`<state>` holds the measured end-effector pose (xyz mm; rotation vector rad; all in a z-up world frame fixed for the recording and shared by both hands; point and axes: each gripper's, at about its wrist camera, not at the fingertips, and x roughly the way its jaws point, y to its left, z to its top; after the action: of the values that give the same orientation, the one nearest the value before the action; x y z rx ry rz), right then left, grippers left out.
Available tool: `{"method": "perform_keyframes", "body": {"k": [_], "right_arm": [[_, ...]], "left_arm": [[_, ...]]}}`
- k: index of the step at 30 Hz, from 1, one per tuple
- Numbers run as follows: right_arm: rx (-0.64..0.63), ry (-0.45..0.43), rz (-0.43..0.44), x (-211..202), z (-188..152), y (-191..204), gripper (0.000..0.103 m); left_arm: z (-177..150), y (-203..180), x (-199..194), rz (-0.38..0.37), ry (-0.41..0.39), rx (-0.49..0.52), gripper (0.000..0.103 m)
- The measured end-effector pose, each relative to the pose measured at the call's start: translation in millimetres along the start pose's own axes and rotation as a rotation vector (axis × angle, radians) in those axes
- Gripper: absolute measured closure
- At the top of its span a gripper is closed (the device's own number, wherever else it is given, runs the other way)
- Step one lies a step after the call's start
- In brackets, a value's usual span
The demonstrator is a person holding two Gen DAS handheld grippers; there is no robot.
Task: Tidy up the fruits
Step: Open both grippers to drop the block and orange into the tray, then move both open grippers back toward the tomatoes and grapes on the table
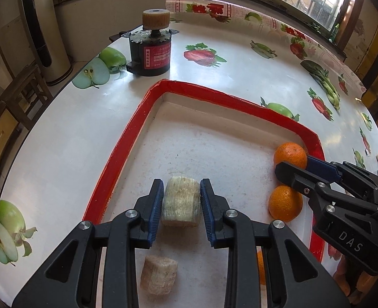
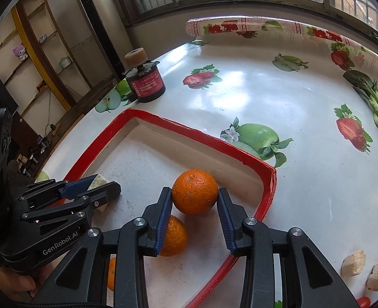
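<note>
A red-rimmed white tray (image 1: 127,138) lies on the fruit-print table. My left gripper (image 1: 181,205) is shut on a pale cut fruit chunk (image 1: 180,201) just above the tray floor; a second chunk (image 1: 159,274) lies nearer me. My right gripper (image 2: 194,202) is shut on an orange (image 2: 194,191) at the tray's right corner, seen in the left wrist view too (image 1: 289,155). A second orange (image 2: 175,236) lies below it, and a third orange (image 2: 112,273) is half hidden by my fingers. The left gripper (image 2: 96,190) shows at the left of the right wrist view.
A black motor with a red label (image 1: 150,51) stands on the table beyond the tray, topped by a tan roller. Two pale chunks (image 2: 353,263) and a small red fruit (image 2: 363,301) lie on the table right of the tray (image 2: 266,192). The table's left edge (image 1: 35,128) is near.
</note>
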<state>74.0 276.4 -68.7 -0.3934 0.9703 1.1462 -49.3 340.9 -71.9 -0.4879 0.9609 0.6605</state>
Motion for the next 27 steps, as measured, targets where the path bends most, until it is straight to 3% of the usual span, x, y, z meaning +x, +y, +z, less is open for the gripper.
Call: {"method": "perform_keyframes", "body": {"k": [3, 6, 27], "right_arm": [[-0.002, -0.005, 0.003, -3.2, -1.0, 0.0, 0.055], [-0.009, -0.022, 0.001, -11.8, -3.6, 0.6, 0.054], [0.054, -0.181, -0.014, -132.0, -51.7, -22.9, 0.049]], "left_arm": [[-0.1, -0.9, -5.5, 0.020, -0.012, 0.005, 0.072], [-1.4, -0.5, -15.3, 0.030, -0.037, -0.001, 0.062], [-39.5, -17.7, -85.8, -0.018, -0.141, 0.000, 0.062]]}}
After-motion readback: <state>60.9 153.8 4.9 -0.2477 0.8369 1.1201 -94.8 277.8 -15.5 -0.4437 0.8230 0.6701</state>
